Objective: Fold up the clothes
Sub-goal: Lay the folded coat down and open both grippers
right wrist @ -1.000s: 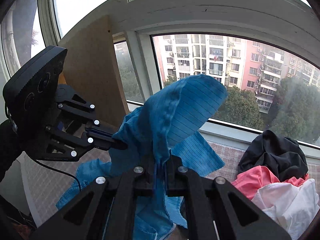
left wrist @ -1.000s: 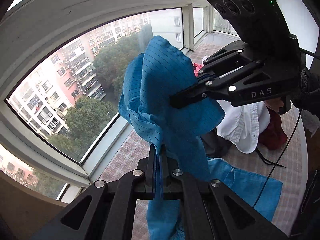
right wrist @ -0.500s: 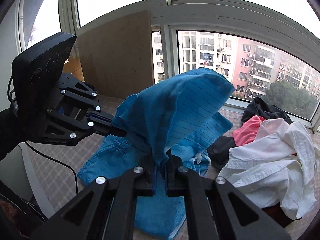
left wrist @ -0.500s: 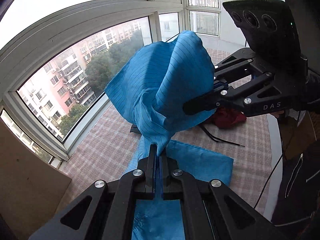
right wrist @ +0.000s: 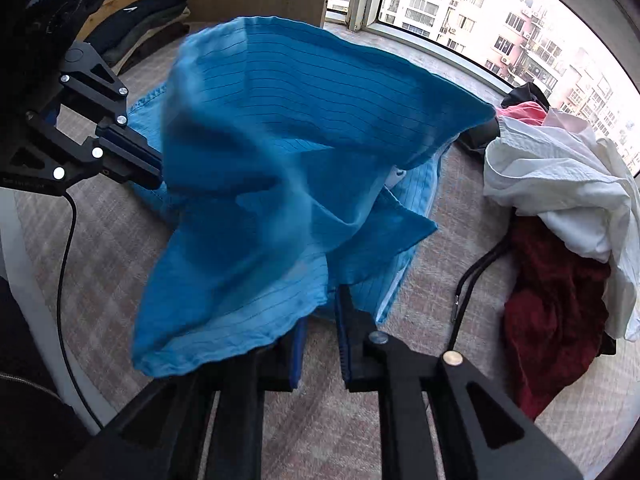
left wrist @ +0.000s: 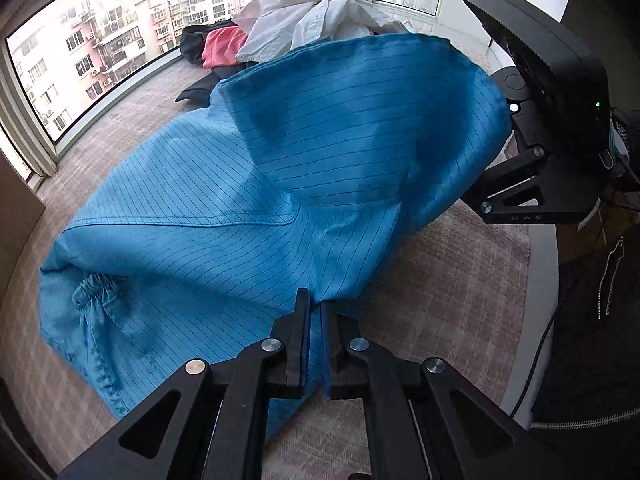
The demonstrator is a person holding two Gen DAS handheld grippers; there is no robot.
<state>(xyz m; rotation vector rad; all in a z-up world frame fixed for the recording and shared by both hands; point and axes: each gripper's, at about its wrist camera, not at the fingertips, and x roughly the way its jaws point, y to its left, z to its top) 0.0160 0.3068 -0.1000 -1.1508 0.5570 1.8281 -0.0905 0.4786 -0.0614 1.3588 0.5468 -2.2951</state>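
Clothes pile [right wrist: 560, 184] beside blue garment [left wrist: 280, 184]; left tongs [left wrist: 315, 304] pinching it.

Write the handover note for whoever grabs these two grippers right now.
Left gripper: jaws shut on the near edge of the blue garment.
Right gripper: jaws parted, with the cloth draped over the tips and no firm grip visible.
The garment is partly flat on the checked mat, with one flap raised in the air.
Done: a dark folded stack sits on the left.
Left to do: lay the flap down and finish folding this garment, then work through the pile with the white shirt.
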